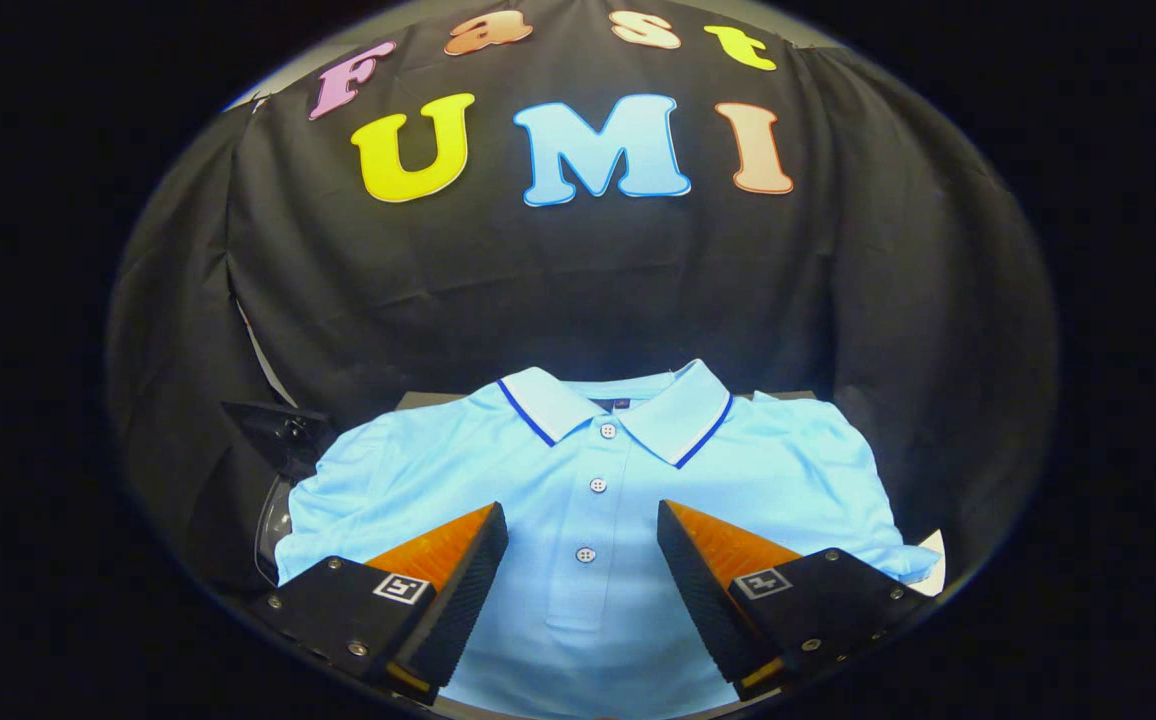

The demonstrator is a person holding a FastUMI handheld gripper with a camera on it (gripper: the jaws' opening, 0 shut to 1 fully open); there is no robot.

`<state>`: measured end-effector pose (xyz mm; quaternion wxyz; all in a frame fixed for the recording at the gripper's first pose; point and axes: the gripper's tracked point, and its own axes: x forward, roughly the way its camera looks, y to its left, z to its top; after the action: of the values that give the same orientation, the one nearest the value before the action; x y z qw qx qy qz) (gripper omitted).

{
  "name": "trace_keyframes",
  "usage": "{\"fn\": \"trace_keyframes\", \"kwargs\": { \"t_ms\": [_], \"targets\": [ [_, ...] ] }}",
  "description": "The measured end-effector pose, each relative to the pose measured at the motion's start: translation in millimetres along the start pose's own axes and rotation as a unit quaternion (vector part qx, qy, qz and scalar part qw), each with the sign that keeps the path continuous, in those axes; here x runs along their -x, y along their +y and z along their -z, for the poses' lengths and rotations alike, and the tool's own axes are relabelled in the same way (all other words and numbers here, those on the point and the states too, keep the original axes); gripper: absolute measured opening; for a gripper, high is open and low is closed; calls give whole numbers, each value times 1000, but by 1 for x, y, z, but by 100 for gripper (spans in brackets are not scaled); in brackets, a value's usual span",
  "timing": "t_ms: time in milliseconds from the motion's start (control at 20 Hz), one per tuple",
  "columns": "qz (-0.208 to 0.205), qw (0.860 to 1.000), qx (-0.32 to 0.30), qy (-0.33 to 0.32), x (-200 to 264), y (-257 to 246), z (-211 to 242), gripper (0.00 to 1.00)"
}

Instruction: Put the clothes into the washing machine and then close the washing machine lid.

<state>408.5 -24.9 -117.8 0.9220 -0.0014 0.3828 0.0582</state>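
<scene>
While the gripper [583,560] hovers with fingers spread wide, a light blue polo shirt [598,490] lies flat beneath them. Its button placket runs between the fingers.

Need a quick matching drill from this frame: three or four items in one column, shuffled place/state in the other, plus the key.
Items:
1. polo shirt
2. collar
3. buttons
4. claw

Descriptions:
A. white with a dark blue stripe along the edge
B. open, fingers spread over the placket, not touching it as far as I can tell
C. light blue, laid flat, front up
D. a row of three running down from the neck, between the fingers

Pairs: 1-C, 2-A, 3-D, 4-B
</scene>
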Motion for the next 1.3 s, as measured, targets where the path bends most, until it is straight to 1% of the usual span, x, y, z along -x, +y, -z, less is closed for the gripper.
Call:
{"fn": "trace_keyframes", "kwargs": {
  "t_ms": [150,250,400,500,550,600,750,800,850,900,950,1000,1100,1300],
  "targets": [
    [3,1000,16,24,-3,0,10,95],
    [3,1000,19,21,-2,1,9,95],
    [-4,1000,24,18,-2,3,6,93],
    [-4,1000,22,17,-3,4,7,85],
    [-7,1000,20,16,-3,3,11,73],
    [-9,1000,17,14,-3,2,10,66],
    [-23,1000,2,5,-2,5,6,30],
    [-28,1000,5,3,-3,5,5,18],
    [-32,999,7,-1,-1,5,5,12],
    [-36,999,3,-5,1,5,6,10],
    [-41,999,-2,-10,1,6,5,3],
    [-49,999,-6,-19,1,7,3,1],
    [-72,997,-24,-29,1,9,0,0],
    [-124,987,-82,-56,13,11,-19,0]
  ]
}}
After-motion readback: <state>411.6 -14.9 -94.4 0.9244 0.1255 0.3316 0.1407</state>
